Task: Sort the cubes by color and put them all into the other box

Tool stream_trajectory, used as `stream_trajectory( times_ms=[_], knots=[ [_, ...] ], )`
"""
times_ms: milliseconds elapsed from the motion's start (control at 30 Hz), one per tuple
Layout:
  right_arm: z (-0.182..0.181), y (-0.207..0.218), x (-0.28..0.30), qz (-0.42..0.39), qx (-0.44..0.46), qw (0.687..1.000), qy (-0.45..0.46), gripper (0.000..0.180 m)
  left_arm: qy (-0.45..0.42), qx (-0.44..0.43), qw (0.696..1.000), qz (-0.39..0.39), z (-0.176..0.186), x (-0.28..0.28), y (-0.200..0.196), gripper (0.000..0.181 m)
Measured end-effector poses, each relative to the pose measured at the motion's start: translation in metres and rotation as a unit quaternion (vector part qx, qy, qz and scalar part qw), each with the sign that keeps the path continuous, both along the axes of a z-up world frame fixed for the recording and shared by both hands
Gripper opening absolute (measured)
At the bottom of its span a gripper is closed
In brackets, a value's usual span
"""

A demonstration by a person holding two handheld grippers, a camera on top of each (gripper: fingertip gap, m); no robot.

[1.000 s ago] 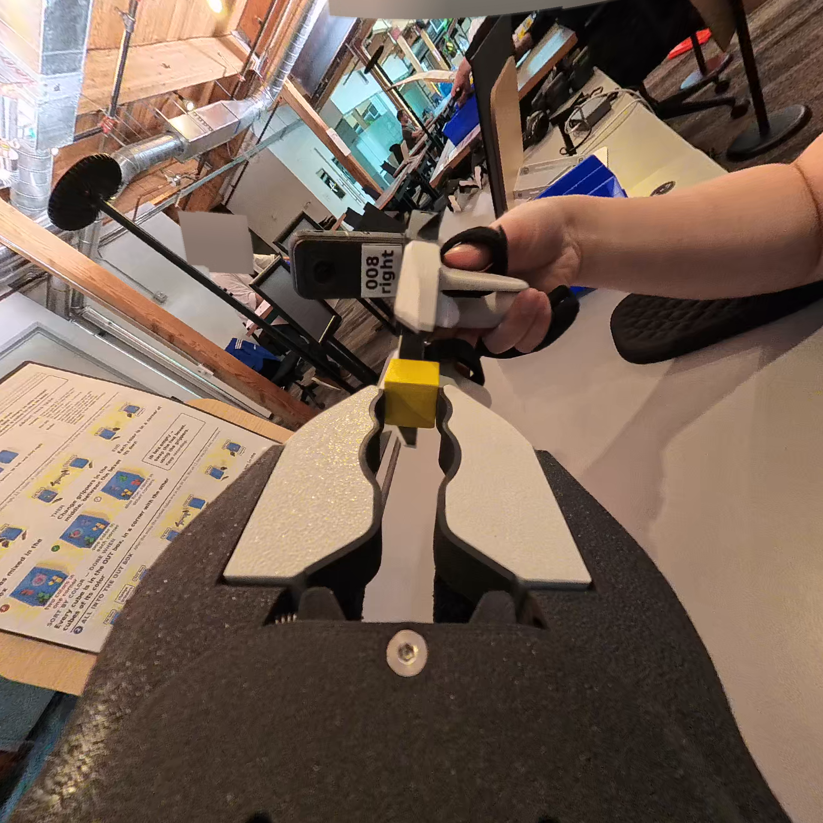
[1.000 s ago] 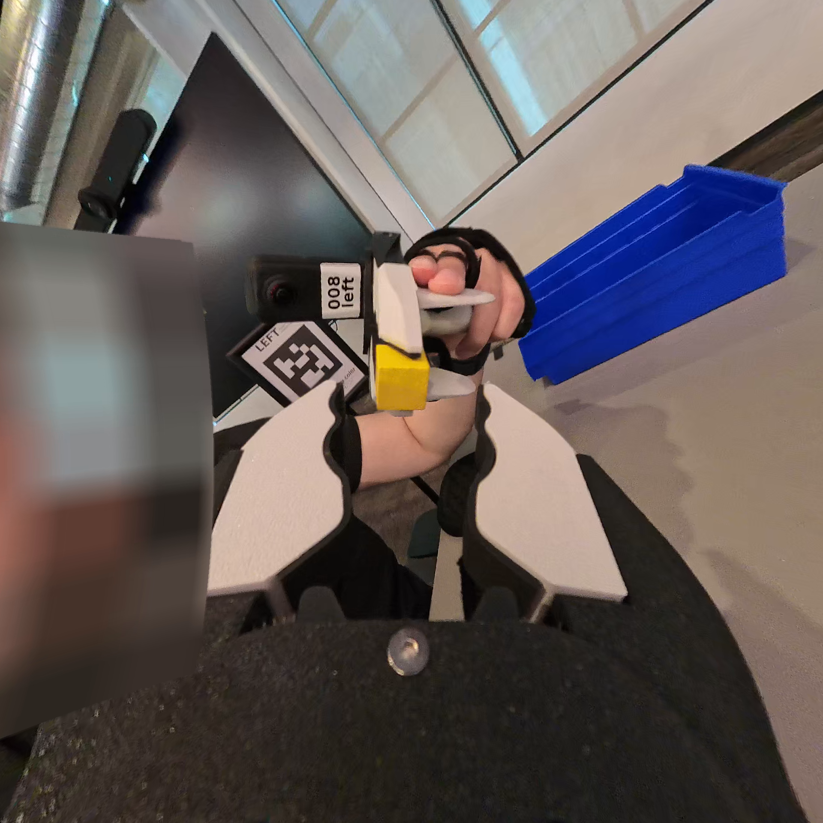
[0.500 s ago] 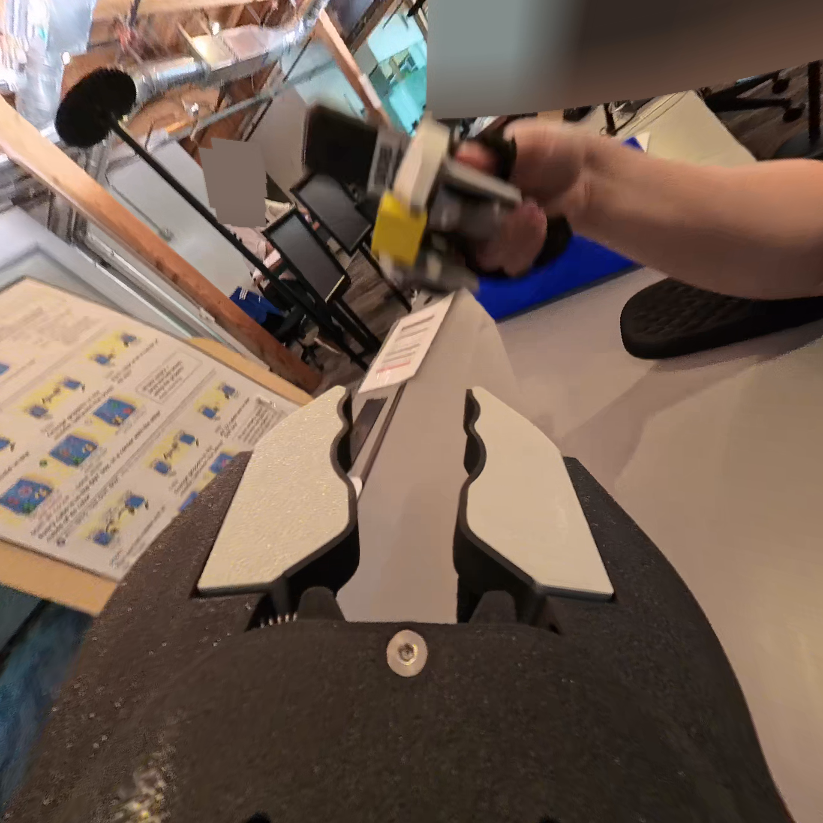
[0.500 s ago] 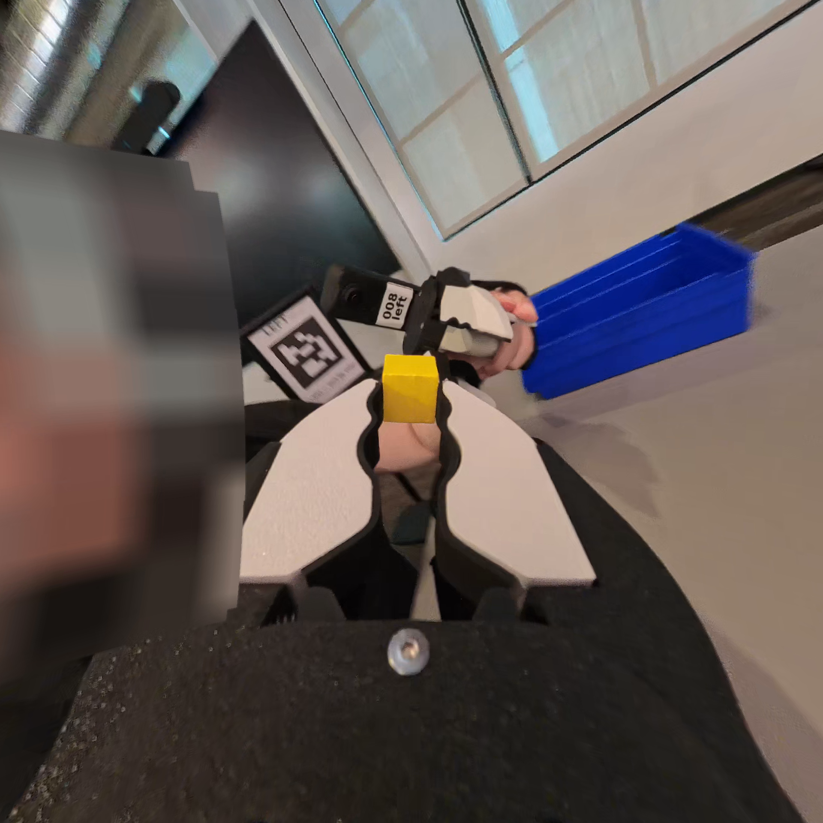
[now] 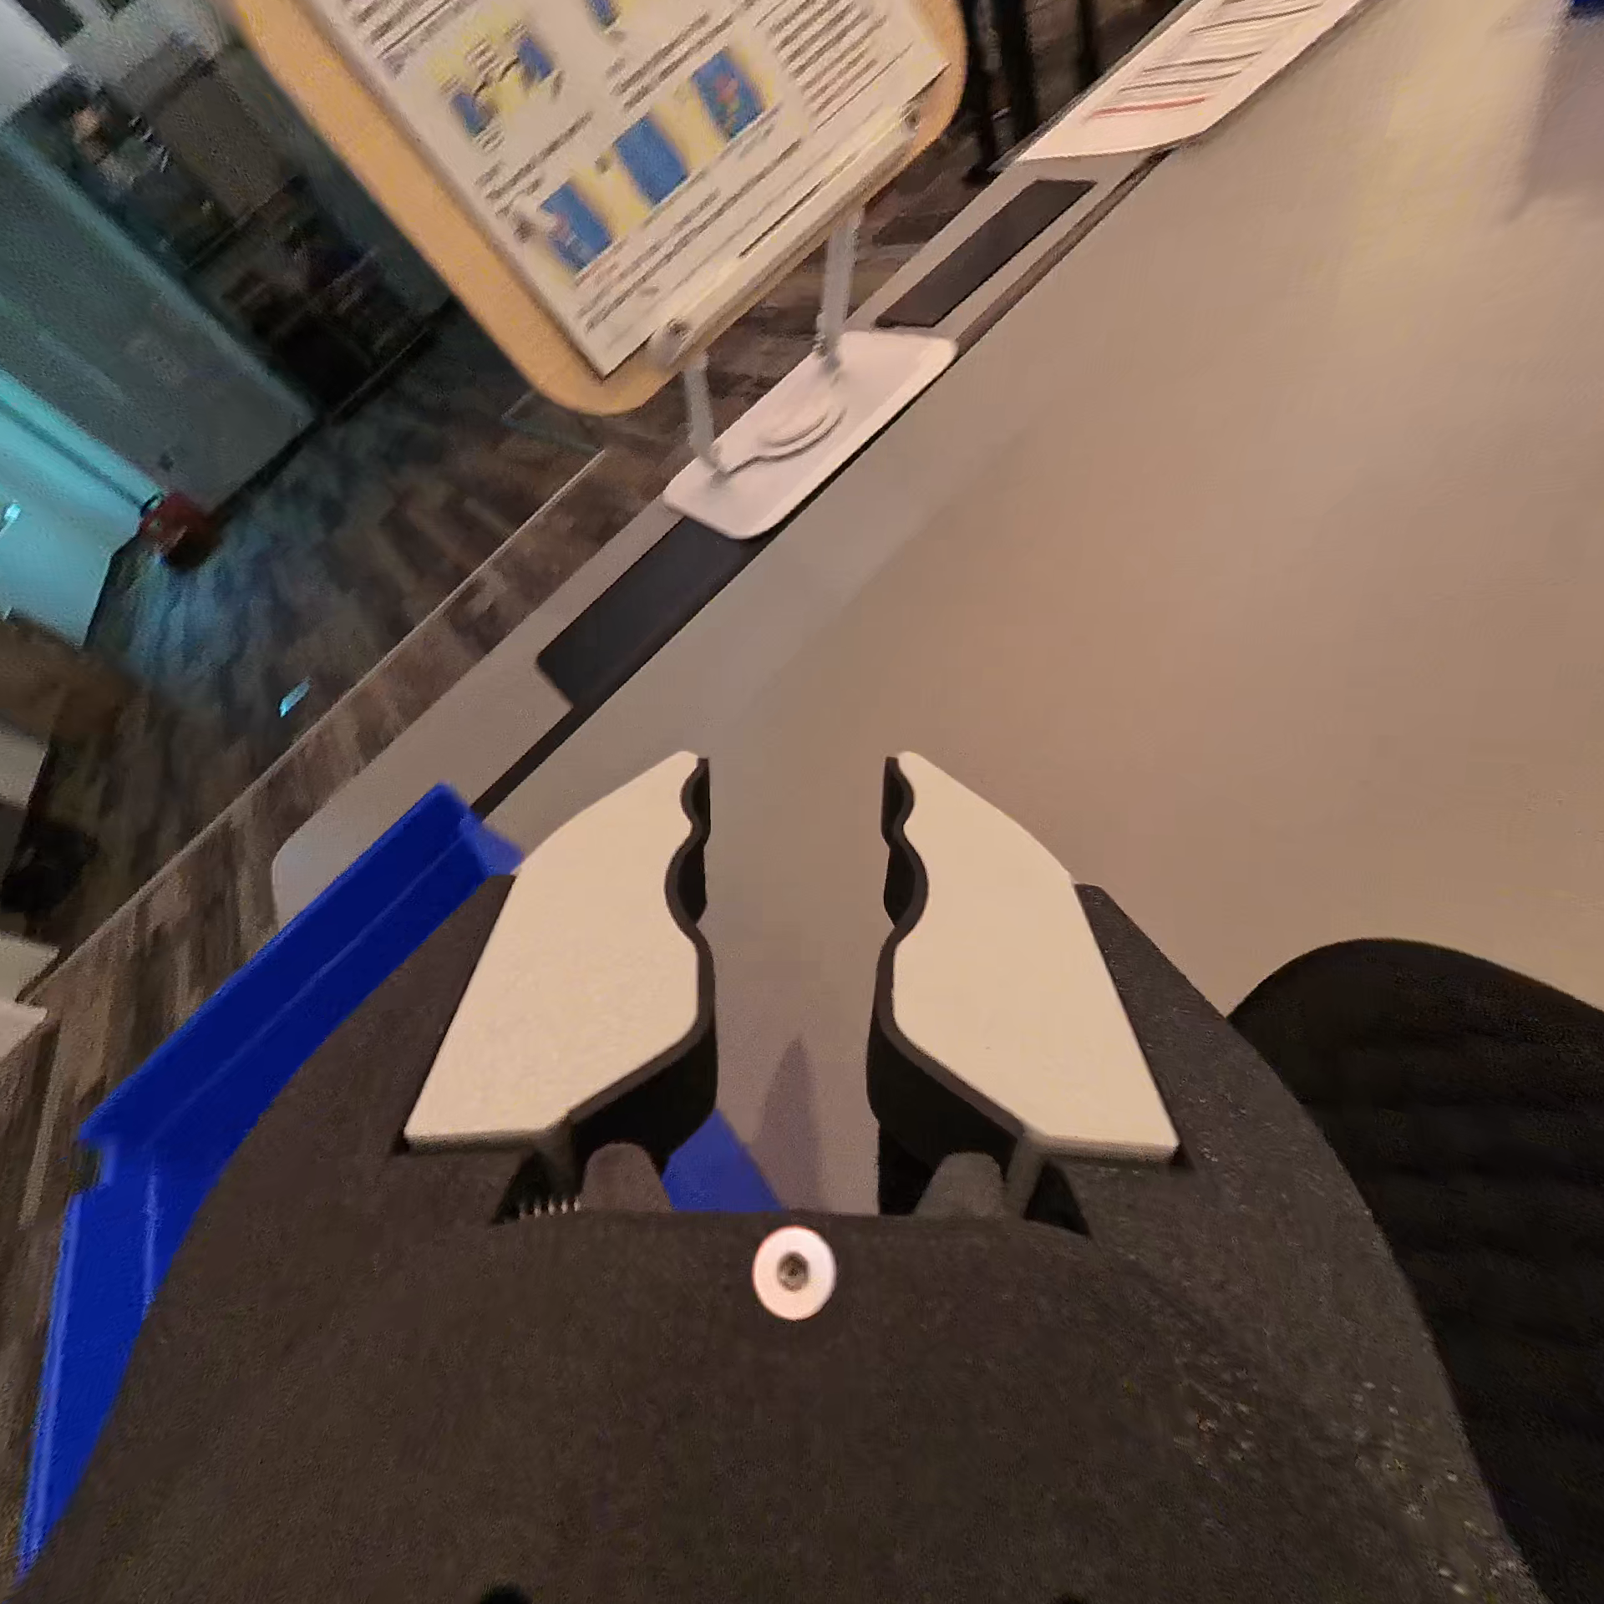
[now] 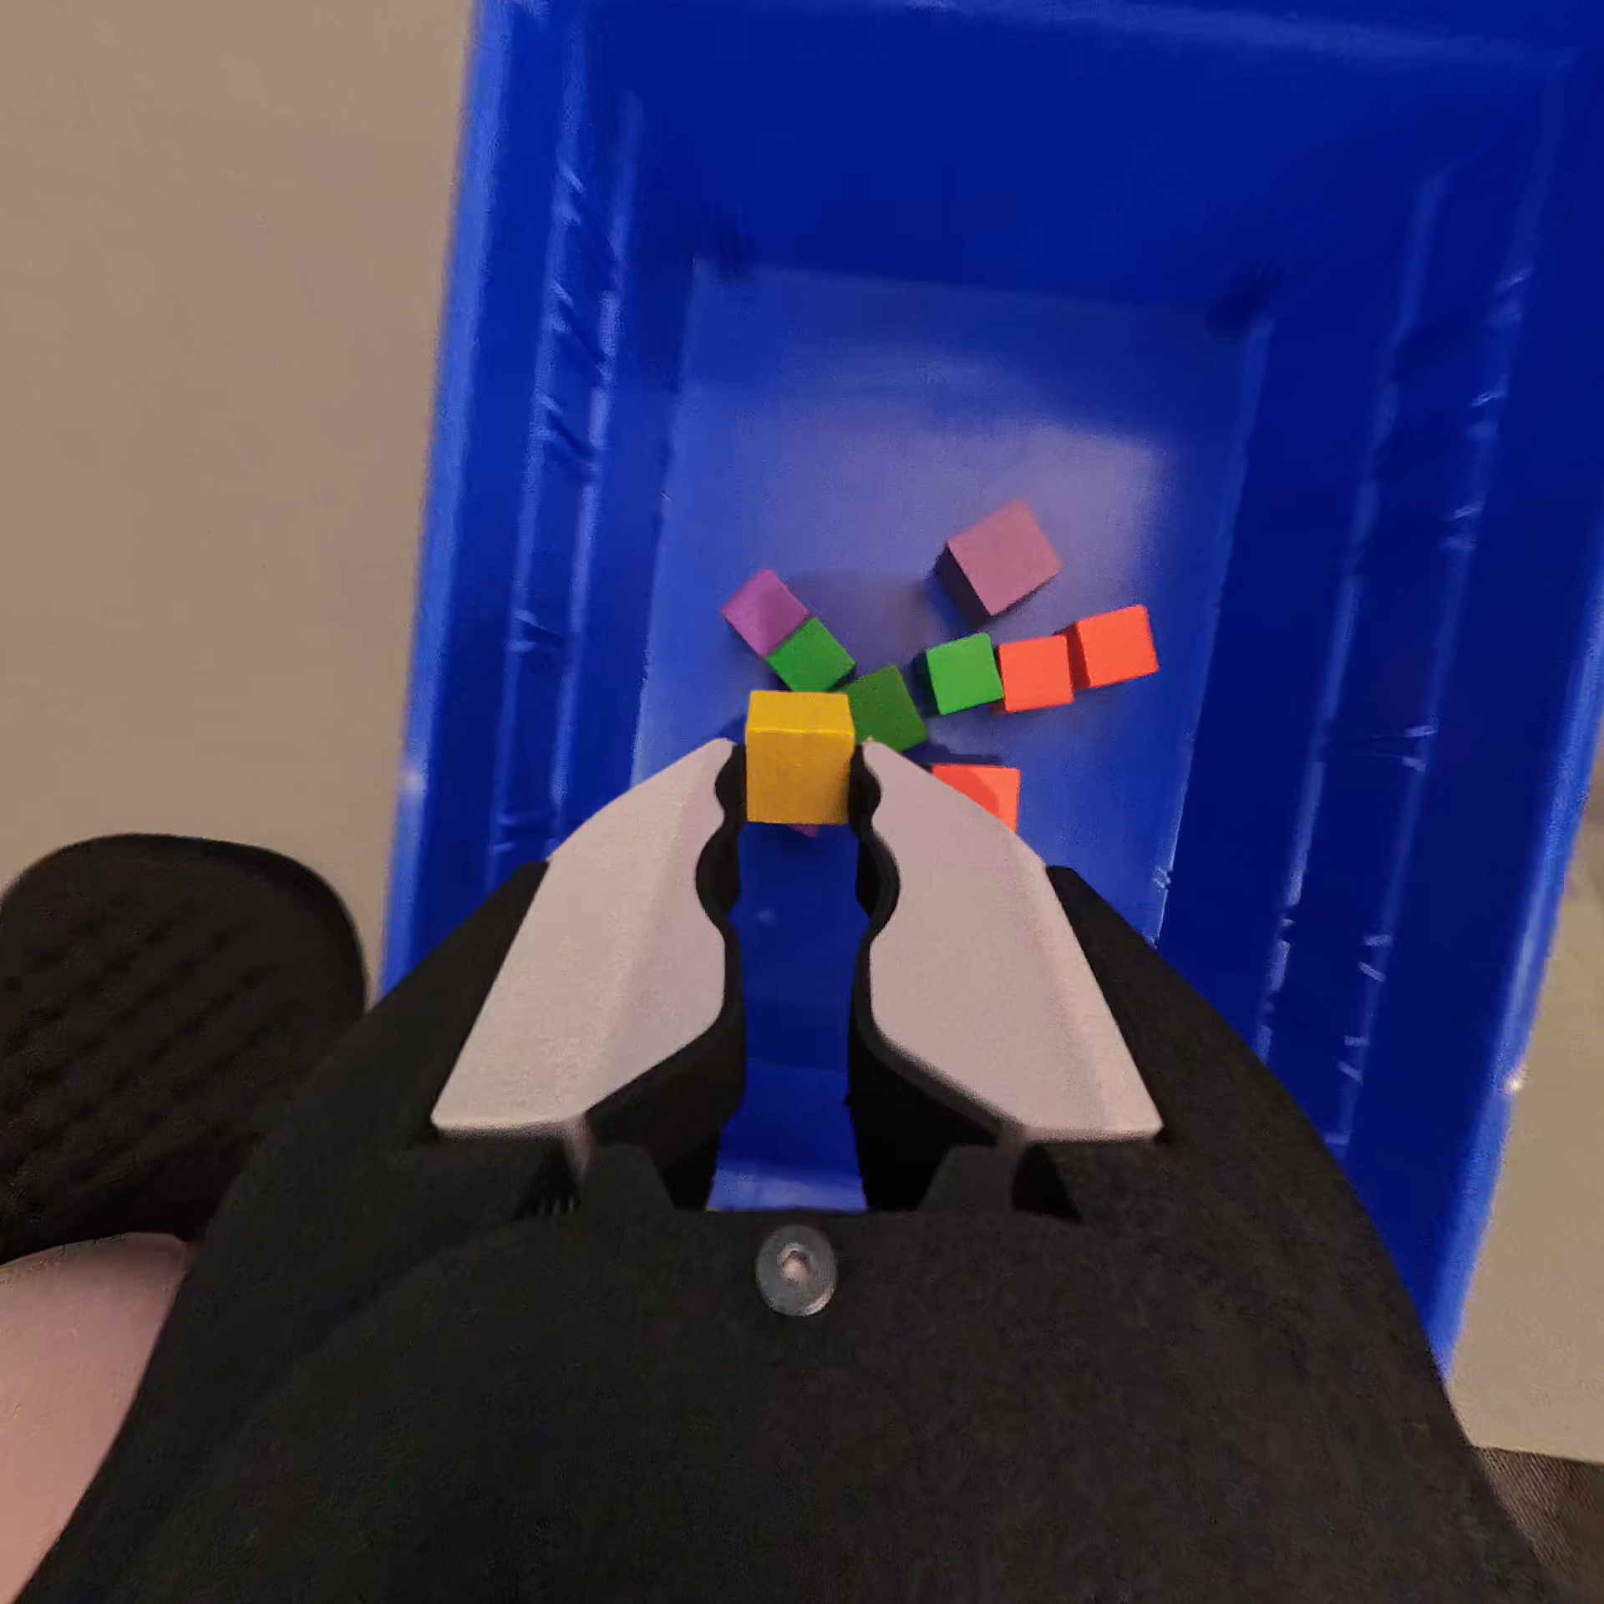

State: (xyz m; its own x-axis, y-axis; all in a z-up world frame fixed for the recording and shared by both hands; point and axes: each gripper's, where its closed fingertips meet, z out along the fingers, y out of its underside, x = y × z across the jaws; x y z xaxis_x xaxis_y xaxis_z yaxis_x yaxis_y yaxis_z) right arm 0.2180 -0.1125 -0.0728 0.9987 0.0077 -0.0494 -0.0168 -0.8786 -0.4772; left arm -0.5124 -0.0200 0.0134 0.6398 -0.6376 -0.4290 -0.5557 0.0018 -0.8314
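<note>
Yellow cube (image 6: 797, 768): pinched between the tips of the right tongs (image 6: 798, 772), held in the air above the blue box (image 6: 555, 434), over its near left part.
Right tongs: narrowed onto the yellow cube, one pale finger (image 6: 642, 937) pressing each side; they point down into the box.
Blue box: lies on the pale counter (image 6: 200, 391), its long side running away from the camera; the inner walls are stepped.
Cubes on the box floor: two purple cubes (image 6: 1002, 560), three green cubes (image 6: 959, 673) and three orange cubes (image 6: 1115, 647) lie in a loose, mixed cluster near the middle. One green cube touches an orange one, and that orange one touches the next. One orange cube (image 6: 981, 790) sits apart, partly hidden behind the right finger. A scrap of purple shows just under the yellow cube; what it is cannot be told.
Left tongs (image 5: 794, 807): wide apart and holding nothing, with bare counter (image 5: 1215, 608) showing between the fingers.
Second blue box (image 5: 260, 1024): at the left edge of the left wrist view, mostly hidden behind the tongs' body; its contents are out of sight.
Instruction board (image 5: 625, 147): a printed sheet on a stand with a white foot, at the far edge of the counter.
Black padded mat (image 5: 1432, 1128): lies on the counter at the lower right of the left wrist view.
</note>
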Motion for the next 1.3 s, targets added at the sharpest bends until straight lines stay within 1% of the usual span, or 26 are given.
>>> stream_trajectory(
  times_ms=[100,167,200,233,333,400,500,567,633,667,733,800,867,967,1033,1067,1100,1167,1233,1300],
  knots=[
    [-0.022,-0.001,0.014,-0.019,-0.025,0.999,-0.008,0.023,-0.007,-0.004,0.999,0.044,0.003,-0.030,0.004,0.036],
    [-0.022,0.001,0.023,-0.048,-0.006,0.999,-0.005,0.023,-0.011,0.002,0.997,0.072,0.007,-0.047,0.007,0.036],
    [-0.021,0.002,0.026,-0.059,0.006,0.998,-0.001,0.026,-0.014,0.004,0.996,0.084,0.009,-0.054,0.008,0.037],
    [-0.019,0.001,0.029,-0.069,0.014,0.998,0.003,0.035,-0.018,0.006,0.995,0.096,0.012,-0.061,0.009,0.037],
    [-0.007,0.000,0.034,-0.089,0.048,0.995,0.007,0.045,-0.028,0.013,0.991,0.128,0.023,-0.081,0.011,0.039],
    [0.006,0.002,0.035,-0.098,0.076,0.992,0.005,0.046,-0.029,0.013,0.989,0.143,0.029,-0.093,0.012,0.038],
    [0.025,0.007,0.033,-0.093,0.112,0.989,-0.012,0.046,-0.006,0.016,0.986,0.163,0.033,-0.116,0.016,0.038],
    [0.036,0.012,0.027,-0.079,0.123,0.989,-0.022,0.046,0.017,-0.007,0.988,0.152,0.027,-0.128,0.016,0.037],
    [0.049,0.022,0.012,-0.058,0.137,0.989,-0.022,0.045,0.058,-0.038,0.990,0.120,0.012,-0.138,0.012,0.036],
    [0.057,0.029,-0.003,-0.037,0.148,0.988,-0.006,0.045,0.081,-0.061,0.991,0.093,0.001,-0.140,0.008,0.037],
    [0.083,0.046,-0.047,0.034,0.187,0.981,0.044,0.045,0.122,-0.104,0.986,0.054,-0.019,-0.146,0.001,0.036],
    [0.117,0.061,-0.094,0.109,0.246,0.959,0.089,0.043,0.169,-0.134,0.976,0.033,-0.036,-0.154,-0.001,0.036],
    [0.150,0.069,-0.140,0.175,0.296,0.927,0.150,0.041,0.195,-0.178,0.965,0.000,-0.054,-0.153,-0.007,0.036],
    [0.186,0.073,-0.190,0.242,0.339,0.879,0.231,0.041,0.250,-0.254,0.933,-0.045,-0.089,-0.150,-0.019,0.035],
    [0.195,0.074,-0.207,0.260,0.345,0.864,0.258,0.041,0.291,-0.287,0.911,-0.061,-0.110,-0.151,-0.023,0.039],
    [0.198,0.075,-0.213,0.268,0.348,0.858,0.266,0.040,0.302,-0.295,0.904,-0.067,-0.118,-0.149,-0.023,0.041],
    [0.198,0.074,-0.218,0.277,0.348,0.853,0.274,0.038,0.307,-0.299,0.900,-0.075,-0.123,-0.146,-0.022,0.038],
    [0.198,0.072,-0.223,0.287,0.346,0.844,0.293,0.034,0.304,-0.302,0.898,-0.096,-0.127,-0.138,-0.019,0.036],
    [0.200,0.073,-0.219,0.271,0.348,0.841,0.313,0.031,0.294,-0.310,0.899,-0.097,-0.126,-0.133,-0.014,0.039],
    [0.203,0.071,-0.215,0.260,0.350,0.836,0.333,0.031,0.286,-0.336,0.893,-0.089,-0.126,-0.132,-0.013,0.041]
  ],
)
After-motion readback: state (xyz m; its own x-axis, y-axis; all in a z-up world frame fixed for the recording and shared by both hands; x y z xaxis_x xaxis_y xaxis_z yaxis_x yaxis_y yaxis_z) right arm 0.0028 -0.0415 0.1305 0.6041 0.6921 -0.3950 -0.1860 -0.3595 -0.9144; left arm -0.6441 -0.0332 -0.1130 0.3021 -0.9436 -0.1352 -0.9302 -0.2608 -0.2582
